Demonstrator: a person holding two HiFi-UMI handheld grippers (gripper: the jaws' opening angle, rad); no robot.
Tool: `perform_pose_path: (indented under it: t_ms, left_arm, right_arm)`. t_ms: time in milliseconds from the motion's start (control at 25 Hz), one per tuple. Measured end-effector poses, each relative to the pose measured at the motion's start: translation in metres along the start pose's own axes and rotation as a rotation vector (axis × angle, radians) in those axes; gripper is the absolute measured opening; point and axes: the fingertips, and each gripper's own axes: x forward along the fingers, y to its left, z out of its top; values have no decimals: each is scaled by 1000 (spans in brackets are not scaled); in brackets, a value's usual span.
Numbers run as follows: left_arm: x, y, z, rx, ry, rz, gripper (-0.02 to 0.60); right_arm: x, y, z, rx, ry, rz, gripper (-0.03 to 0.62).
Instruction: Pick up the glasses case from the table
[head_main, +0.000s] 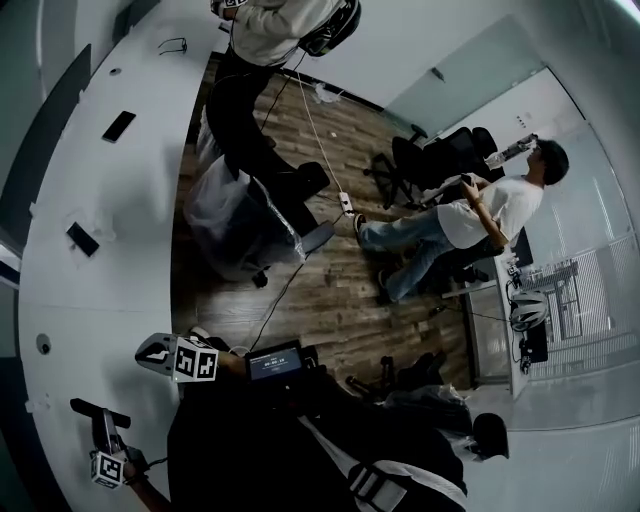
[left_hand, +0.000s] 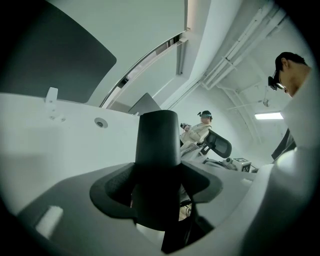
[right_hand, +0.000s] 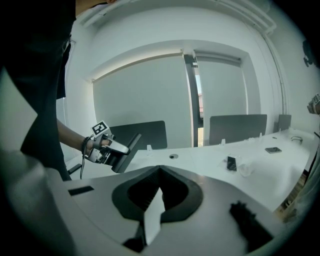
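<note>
We see the left gripper (left_hand: 157, 186) clamped on the dark glasses case (left_hand: 158, 140), which sits between its jaws and sticks out past their tips; the right gripper's (right_hand: 157, 200) jaws look closed on nothing, though dimly; the white table (right_hand: 210, 155) lies beyond them.

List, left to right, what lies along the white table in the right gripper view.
left gripper holding the glasses case → round table hole → small dark upright object → flat dark object → thin wire-like item, probably glasses
</note>
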Motion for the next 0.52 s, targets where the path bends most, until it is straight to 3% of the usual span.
perform_pose_path:
  t_ms: [520]
  left_arm:
    - [-4,10,-12,-73,0,15,293]
  right_arm:
    - [-4,8,-6,5,13,6,6]
